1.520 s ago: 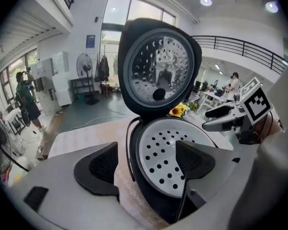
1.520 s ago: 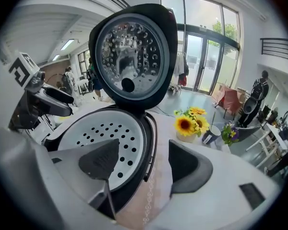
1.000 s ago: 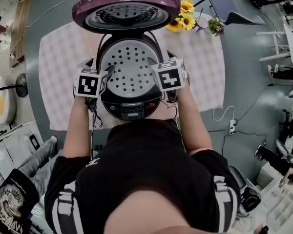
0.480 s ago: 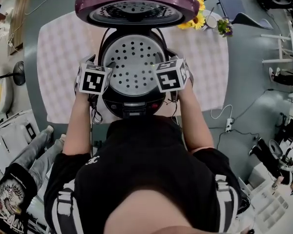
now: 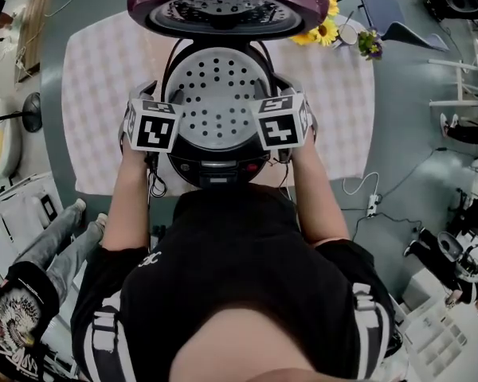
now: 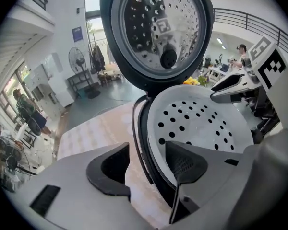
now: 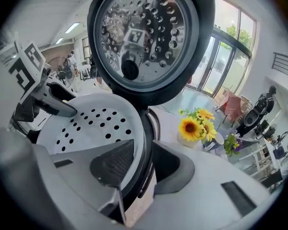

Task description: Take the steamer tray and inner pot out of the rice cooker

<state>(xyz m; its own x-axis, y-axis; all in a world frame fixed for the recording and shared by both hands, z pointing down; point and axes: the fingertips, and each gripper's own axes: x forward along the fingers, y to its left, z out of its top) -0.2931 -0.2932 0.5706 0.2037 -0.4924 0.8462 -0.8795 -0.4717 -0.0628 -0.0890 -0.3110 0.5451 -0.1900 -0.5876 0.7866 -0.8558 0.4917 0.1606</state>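
The head view looks steeply down from above the person (image 5: 239,277), past the shoulders and towards the table's far edge. It takes in the whole table (image 5: 95,78), the open rice cooker (image 5: 215,165) at its near edge, and the floor (image 5: 406,78) around it. The left gripper view sits low and very near the cooker's left side, looking across the perforated steamer tray (image 6: 201,123) and up into the raised lid (image 6: 156,28). The right gripper view mirrors it from the cooker's right side, with sunflowers (image 7: 192,127) near the table's far right corner behind. All three views share the tray and lid.
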